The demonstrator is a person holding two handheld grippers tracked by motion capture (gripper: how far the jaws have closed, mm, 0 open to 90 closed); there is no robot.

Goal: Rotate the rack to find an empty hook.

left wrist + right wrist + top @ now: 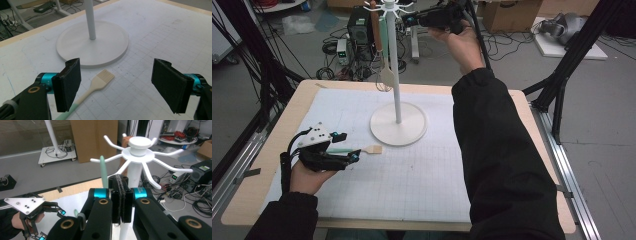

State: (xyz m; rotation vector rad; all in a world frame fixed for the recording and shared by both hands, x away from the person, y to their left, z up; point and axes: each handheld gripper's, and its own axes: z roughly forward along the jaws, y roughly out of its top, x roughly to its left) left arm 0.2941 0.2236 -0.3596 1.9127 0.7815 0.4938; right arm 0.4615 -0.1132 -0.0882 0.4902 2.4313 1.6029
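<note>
Hanging utensils on a white hook stand [392, 60] looks underway. Up by its hooks, the right gripper [121, 195] has its fingers pressed together, holding nothing. The left gripper [117, 85] rests on the table, fingers spread wide either side of a pastry brush [98, 82] lying flat near the stand's base, ready for pickup.

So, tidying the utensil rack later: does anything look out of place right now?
One thing: a small brush with a pale green handle lies flat on the mat beside the stand's round base, between the open left gripper jaws, while the other utensils hang from the hooks.
</note>
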